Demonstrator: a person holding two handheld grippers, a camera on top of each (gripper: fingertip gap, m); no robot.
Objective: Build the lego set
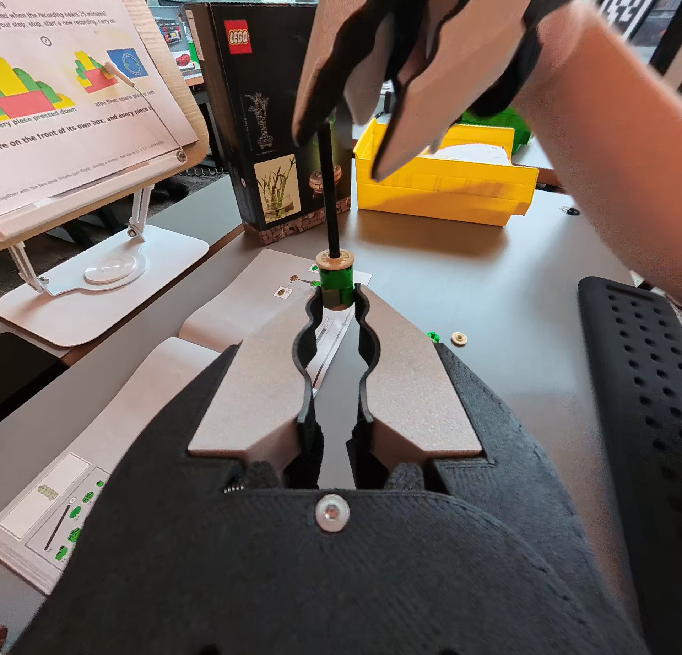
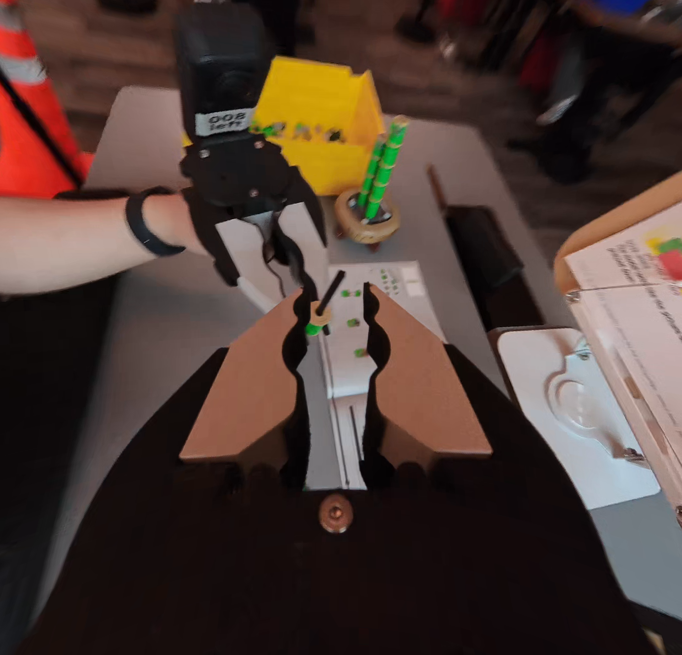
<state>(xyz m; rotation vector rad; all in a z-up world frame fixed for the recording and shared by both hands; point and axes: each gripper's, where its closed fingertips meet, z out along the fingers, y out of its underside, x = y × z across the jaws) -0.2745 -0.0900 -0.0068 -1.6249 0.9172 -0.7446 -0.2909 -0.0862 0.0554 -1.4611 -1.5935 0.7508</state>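
Observation:
My left gripper (image 1: 336, 294) is shut on a short green bamboo segment (image 1: 336, 284) with a tan disc (image 1: 334, 258) on top. A thin black rod (image 1: 329, 194) stands up through the segment. My right gripper (image 1: 343, 153) comes down from above, and the rod's top end lies by its left finger. In the right wrist view the right gripper (image 2: 334, 290) is open, with the rod (image 2: 332, 294) between its fingers close to the left one. The tan disc (image 2: 319, 318) and green segment (image 2: 313, 329) sit just below. This view is blurred.
An open instruction booklet (image 1: 236, 305) lies under the grippers. A tan pot with tall green stalks (image 2: 382, 164) stands beyond it, in front of a yellow bin (image 1: 443, 186). The set's box (image 1: 273, 120) and a sheet stand (image 1: 92, 83) are to the left. A loose tan disc (image 1: 458, 338) and green piece (image 1: 433, 336) lie on the table. There is about 6 cm between the tips of the two grippers.

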